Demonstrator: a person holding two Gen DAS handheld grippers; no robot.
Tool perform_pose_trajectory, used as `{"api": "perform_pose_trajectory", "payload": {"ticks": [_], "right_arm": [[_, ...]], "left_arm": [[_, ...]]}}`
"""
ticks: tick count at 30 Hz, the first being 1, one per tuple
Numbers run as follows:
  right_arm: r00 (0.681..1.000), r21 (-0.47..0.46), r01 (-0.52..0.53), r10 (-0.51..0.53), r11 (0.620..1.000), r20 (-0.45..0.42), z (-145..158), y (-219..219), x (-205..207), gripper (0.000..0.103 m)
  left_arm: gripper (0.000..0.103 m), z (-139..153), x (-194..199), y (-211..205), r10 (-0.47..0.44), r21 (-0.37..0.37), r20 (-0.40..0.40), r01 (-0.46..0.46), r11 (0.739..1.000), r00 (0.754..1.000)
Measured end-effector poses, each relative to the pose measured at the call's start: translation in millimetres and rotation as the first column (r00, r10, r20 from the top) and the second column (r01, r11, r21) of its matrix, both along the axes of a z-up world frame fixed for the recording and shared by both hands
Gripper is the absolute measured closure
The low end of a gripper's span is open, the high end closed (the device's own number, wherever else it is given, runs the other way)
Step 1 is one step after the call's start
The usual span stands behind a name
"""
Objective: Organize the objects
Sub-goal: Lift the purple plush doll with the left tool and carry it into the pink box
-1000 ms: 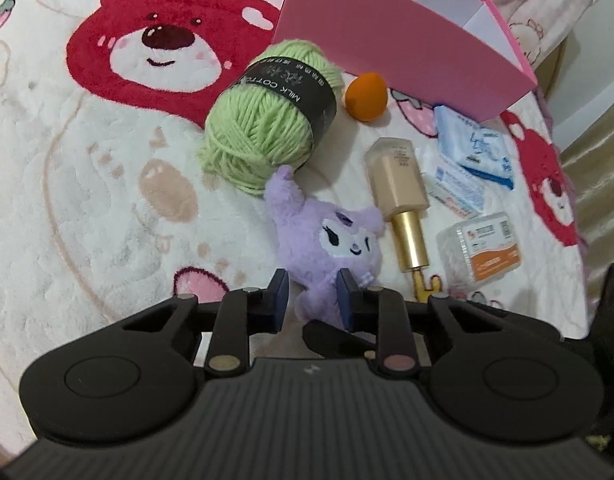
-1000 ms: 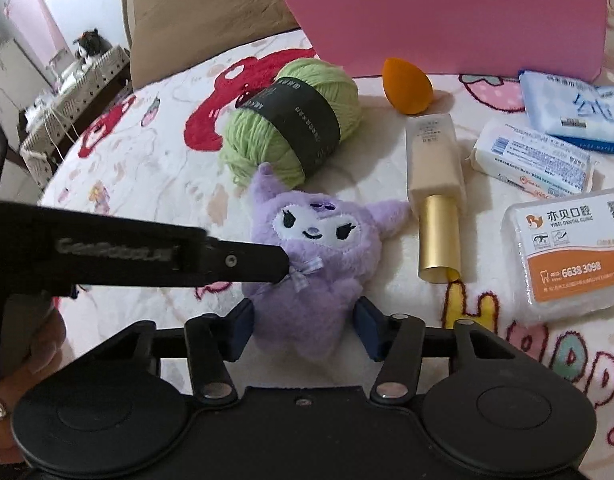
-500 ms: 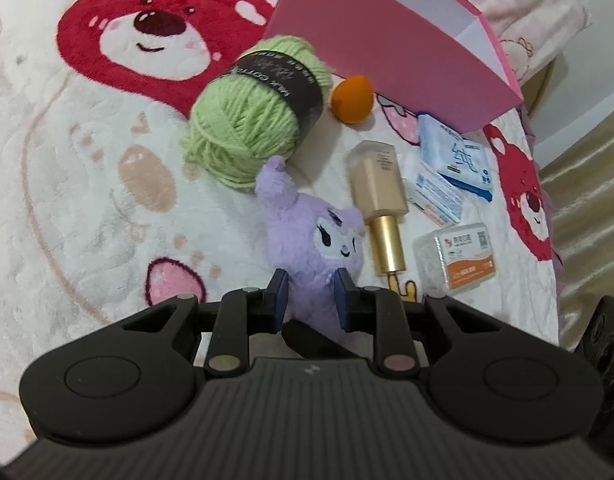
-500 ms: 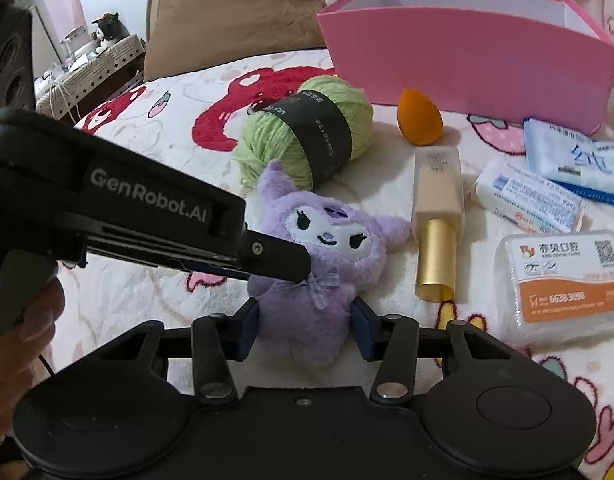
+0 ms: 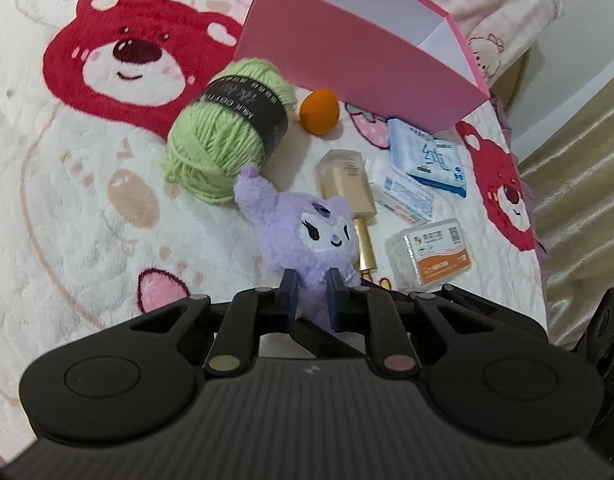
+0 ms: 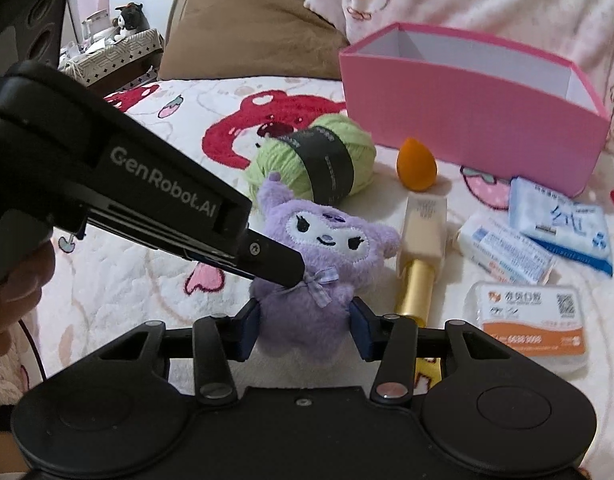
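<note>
A purple plush toy is held upright just above the bear-print blanket, its face toward both cameras. My left gripper is shut on its lower body, and in the right wrist view that left gripper comes in from the left and pinches the toy at its bow. My right gripper is shut on the toy's bottom, one pad pressed against each side. The pink box stands open at the back with nothing visible inside.
Behind the toy lie a green yarn ball, an orange sponge and a beige bottle with a gold cap. To the right are a white packet, a blue packet and a clear floss box. A brown pillow lies at the back.
The plush toy has come up from lying flat to upright between both grippers. The left jaws squeezed tighter on it. The right gripper narrowed onto it and tilted up.
</note>
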State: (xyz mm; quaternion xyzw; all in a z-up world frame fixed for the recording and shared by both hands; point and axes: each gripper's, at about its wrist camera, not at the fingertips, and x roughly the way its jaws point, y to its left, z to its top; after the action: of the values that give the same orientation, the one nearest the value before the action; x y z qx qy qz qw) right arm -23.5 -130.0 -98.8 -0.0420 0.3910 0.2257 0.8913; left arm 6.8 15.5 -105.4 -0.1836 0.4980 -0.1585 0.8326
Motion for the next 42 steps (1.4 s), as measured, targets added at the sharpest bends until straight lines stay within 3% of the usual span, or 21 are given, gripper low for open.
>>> {"api": "perform_pose_trajectory", "payload": {"ticks": [13,24,33,42], "right_arm": [[0.991,-0.032,-0.010,0.014,0.999,0.134,37,-10,1,0.051],[0.972,-0.087,-0.024,0.044,0.996,0.233,108,-29,34,0.051],[0.989,-0.149,0.020,0.002,0.989,0.151,158,-44,83,0.051],[0.995,-0.175,0.079,-0.067,0.981,0.078,160,-69,150,0.051]], "left_arm": [[0.089,47,-2,-9,-0.024,-0.003,0.123,0.025,1.000,0.992],[0.089,121,37,-33,-0.086,0.031,0.235,0.081,0.996,0.968],[0.089,160,91,-53,-0.131,-0.010,0.201,0.135,0.991,0.971],[0.089,153,162,-83,-0.201,-0.005,0.172,0.205,0.979,0.964]]}}
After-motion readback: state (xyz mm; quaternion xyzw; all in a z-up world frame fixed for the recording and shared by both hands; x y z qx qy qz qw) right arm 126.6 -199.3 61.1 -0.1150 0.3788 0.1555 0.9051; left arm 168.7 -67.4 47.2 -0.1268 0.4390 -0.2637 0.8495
